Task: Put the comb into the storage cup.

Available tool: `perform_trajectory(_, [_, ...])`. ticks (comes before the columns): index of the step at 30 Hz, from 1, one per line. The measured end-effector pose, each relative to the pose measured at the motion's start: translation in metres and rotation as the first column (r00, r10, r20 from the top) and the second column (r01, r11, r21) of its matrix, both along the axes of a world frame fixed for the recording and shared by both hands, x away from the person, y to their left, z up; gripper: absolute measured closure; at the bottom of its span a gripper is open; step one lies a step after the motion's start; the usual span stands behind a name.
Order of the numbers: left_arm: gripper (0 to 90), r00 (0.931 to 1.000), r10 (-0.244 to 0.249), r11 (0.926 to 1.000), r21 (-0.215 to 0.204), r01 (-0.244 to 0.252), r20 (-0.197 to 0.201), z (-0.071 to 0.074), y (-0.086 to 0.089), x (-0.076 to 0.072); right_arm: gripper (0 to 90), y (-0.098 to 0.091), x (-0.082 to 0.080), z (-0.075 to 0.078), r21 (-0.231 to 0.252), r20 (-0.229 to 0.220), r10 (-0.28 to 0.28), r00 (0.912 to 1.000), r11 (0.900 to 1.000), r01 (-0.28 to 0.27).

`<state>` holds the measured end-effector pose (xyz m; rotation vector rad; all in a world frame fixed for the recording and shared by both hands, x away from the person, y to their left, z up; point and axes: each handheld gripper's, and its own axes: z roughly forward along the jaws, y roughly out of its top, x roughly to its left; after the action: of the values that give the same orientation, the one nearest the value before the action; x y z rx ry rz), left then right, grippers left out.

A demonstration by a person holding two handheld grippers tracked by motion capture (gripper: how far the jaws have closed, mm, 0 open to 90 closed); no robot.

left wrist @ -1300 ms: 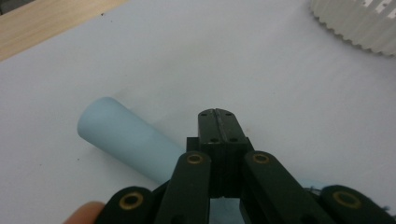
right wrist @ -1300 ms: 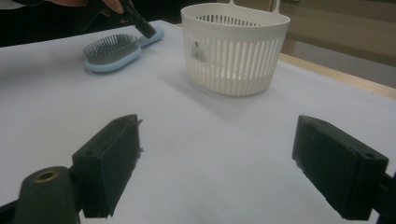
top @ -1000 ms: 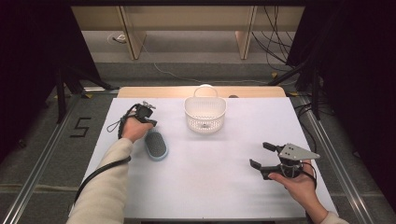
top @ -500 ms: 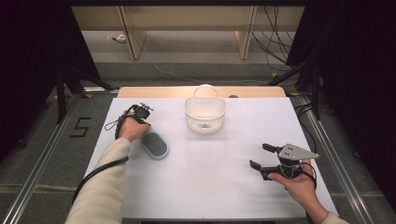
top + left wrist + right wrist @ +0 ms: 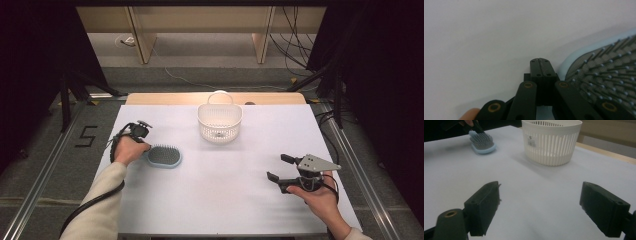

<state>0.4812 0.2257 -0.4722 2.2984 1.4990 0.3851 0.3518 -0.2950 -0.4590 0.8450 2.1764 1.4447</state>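
Hairbrush (image 5: 164,156) lies bristles up on the table (image 5: 225,200), left of the basket (image 5: 219,121). Left gripper (image 5: 540,65), jaws pressed together with nothing between, sits against its near end, probably to nudge it. Right gripper (image 5: 276,167) rests spread wide, well apart.

A lab: black curtains (image 5: 40,75), metal rails (image 5: 40,185), loose floor cables (image 5: 295,50).
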Motion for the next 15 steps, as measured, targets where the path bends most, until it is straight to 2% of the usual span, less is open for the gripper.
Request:
perform_trajectory(1, [90.0,1.0,0.0,1.0,0.0,0.0,0.0,0.0,0.0,0.0,17.4,0.0,0.0,0.0,0.0,0.0,0.0,1.0,1.0,0.0])
perform_trajectory(2, [90.0,0.9999,0.016,0.9998,-0.011,-0.016,0.002,0.0,0.003,-0.008,17.5,0.0,0.0,0.0,0.007,-0.005,-0.003,1.0,1.0,0.004])
perform_trajectory(3, [90.0,0.9999,0.016,0.9998,-0.011,-0.016,0.002,0.0,0.003,-0.008,17.5,0.0,0.0,0.0,0.007,-0.005,-0.003,1.0,1.0,0.004])
perform_trajectory(5, [90.0,0.9994,0.036,0.9992,-0.019,-0.036,0.0,-0.001,0.005,-0.021,17.5,-0.001,0.0,0.0,0.007,-0.006,-0.005,1.0,1.0,0.005])
perform_trajectory(10, [90.0,0.9976,0.069,0.9972,-0.029,-0.068,0.009,-0.001,0.006,-0.039,17.5,-0.001,0.0,0.0,0.009,-0.009,-0.006,0.9999,0.9999,0.006])
perform_trajectory(12, [90.0,0.9967,0.081,0.9962,-0.034,-0.08,0.002,-0.001,0.004,-0.05,17.5,0.0,0.0,0.0,0.012,-0.01,-0.006,0.9999,0.9999,0.006])
perform_trajectory(13, [90.0,0.9967,0.081,0.9962,-0.034,-0.08,0.002,-0.001,0.004,-0.05,17.5,0.0,0.0,0.0,0.012,-0.01,-0.006,0.9999,0.9999,0.006])
perform_trajectory(15, [89.9,0.996,0.089,0.9944,-0.057,-0.089,-0.01,-0.001,0.004,-0.062,17.5,-0.001,-0.001,0.0,0.014,-0.008,-0.005,1.0,0.9999,0.005])
